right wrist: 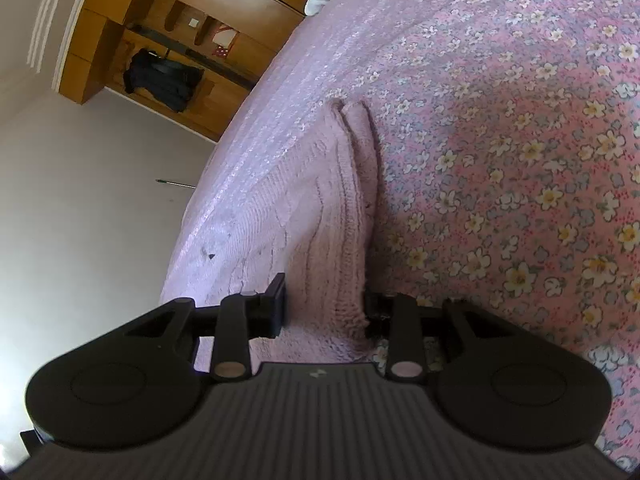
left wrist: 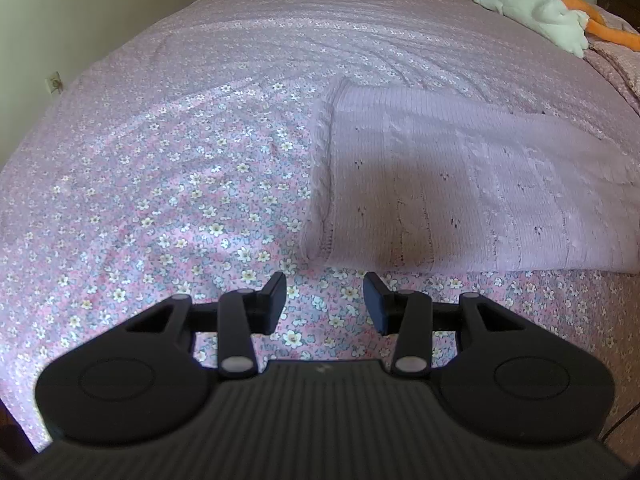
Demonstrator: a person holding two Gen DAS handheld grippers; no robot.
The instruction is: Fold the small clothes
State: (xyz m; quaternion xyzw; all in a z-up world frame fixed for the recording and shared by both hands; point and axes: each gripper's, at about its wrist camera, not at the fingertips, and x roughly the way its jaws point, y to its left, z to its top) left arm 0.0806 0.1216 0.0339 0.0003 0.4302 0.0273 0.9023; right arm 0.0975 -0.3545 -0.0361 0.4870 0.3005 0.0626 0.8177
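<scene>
A pale pink knit garment (left wrist: 460, 184) lies folded flat on the floral bedspread (left wrist: 180, 160), to the right of the middle in the left wrist view. My left gripper (left wrist: 325, 304) hovers just short of its near left corner, open, with only bedspread between the fingers. In the right wrist view, which is rolled sideways, the edge of the same knit garment (right wrist: 320, 220) fills the gap of my right gripper (right wrist: 325, 308). Both pads press on the thick fabric, and the knit hides part of the right finger (right wrist: 374, 312).
A white plush toy with orange parts (left wrist: 540, 8) lies at the bed's far right corner. A light wall (left wrist: 80, 20) runs along the bed's left side. Wooden wardrobe shelves (right wrist: 180, 40) with dark clothing stand beyond the bed.
</scene>
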